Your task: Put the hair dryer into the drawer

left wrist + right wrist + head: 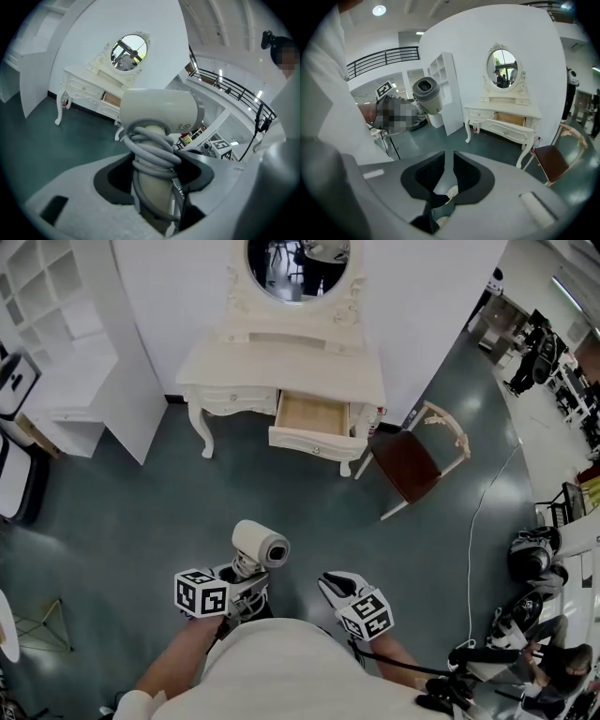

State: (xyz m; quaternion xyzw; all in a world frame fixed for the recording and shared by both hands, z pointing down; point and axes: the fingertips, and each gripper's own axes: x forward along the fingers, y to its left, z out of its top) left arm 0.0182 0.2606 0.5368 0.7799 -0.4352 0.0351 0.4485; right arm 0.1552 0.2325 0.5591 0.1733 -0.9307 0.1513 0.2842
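White dressing table (281, 367) against the wall, its right-hand drawer (314, 416) pulled open. Chair (412, 465) just beside it. Hair dryer (260, 547) well apart from the drawer, cord wound round its handle, gripped upright by the handle in left tongs (246, 573). Right tongs (339, 589) all but closed, empty.
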